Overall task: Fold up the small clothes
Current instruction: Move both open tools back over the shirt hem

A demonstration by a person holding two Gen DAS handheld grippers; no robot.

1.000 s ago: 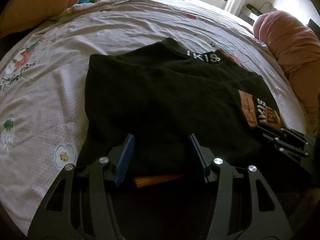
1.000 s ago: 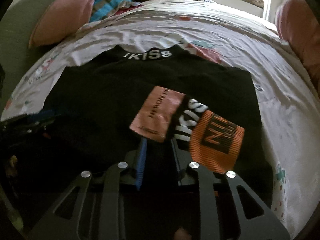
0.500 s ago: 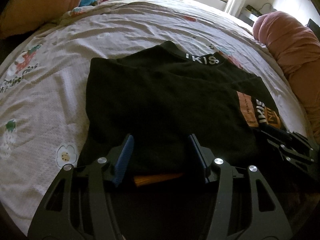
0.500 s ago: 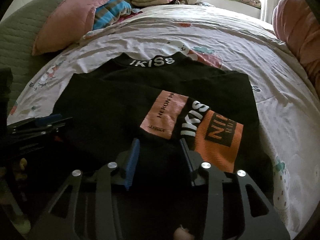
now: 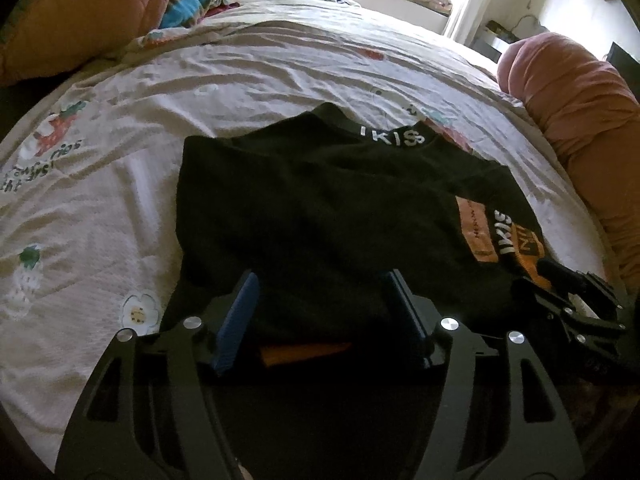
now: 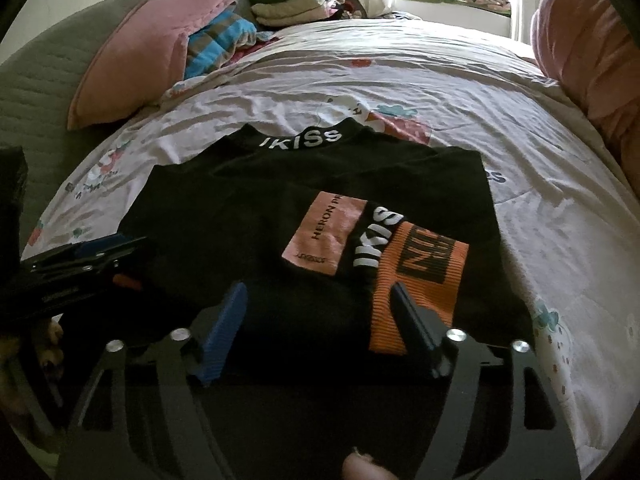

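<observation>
White cartoon-print bedsheet [image 6: 460, 92] is carrying a folded black sweater with orange patches [image 6: 320, 200]; left gripper [image 5: 324, 304] and right gripper [image 6: 320, 312] have just been opening, jaws hovering apart over its near edge.

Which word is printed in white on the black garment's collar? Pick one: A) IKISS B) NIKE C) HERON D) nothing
A: white letters reading IKISS run along the collar of the black knitted garment lying on the patterned bed sheet.
</observation>
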